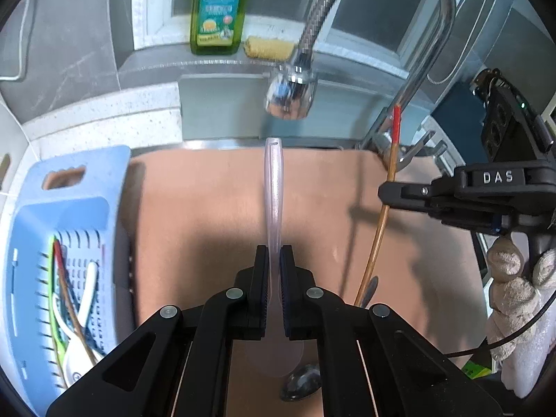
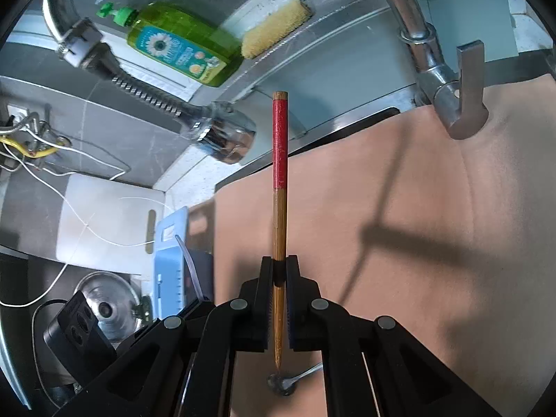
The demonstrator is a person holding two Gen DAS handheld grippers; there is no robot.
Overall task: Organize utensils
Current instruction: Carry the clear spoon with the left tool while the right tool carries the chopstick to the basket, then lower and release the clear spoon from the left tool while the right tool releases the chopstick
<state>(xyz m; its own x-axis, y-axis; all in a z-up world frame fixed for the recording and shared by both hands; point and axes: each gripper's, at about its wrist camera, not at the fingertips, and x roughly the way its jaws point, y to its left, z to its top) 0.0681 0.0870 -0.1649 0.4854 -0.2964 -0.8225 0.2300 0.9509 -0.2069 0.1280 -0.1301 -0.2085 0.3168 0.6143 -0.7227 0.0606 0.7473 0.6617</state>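
Note:
My left gripper (image 1: 274, 260) is shut on a translucent pale-pink plastic spoon (image 1: 274, 191); its handle points away from me and its bowl hangs below the jaws. My right gripper (image 2: 279, 267) is shut on a bamboo chopstick with a red top (image 2: 279, 146), held upright. The left wrist view also shows that chopstick (image 1: 394, 160) in the right gripper (image 1: 391, 191), with a gloved hand behind it. A blue slotted basket (image 1: 87, 160) (image 2: 166, 271) at the left holds several utensils. A metal spoon (image 2: 288, 380) (image 1: 370, 286) lies on the brown mat (image 1: 208, 208) under the chopstick's tip.
A second shiny spoon bowl (image 1: 300, 382) lies on the mat below my left gripper. The faucet head (image 1: 290, 93) hangs over the sink's back edge, with a green soap bottle (image 1: 219, 3) and a yellow sponge (image 1: 269, 48) behind. A white cutting board (image 2: 104, 215) and a pot lid (image 2: 104, 305) sit left of the basket.

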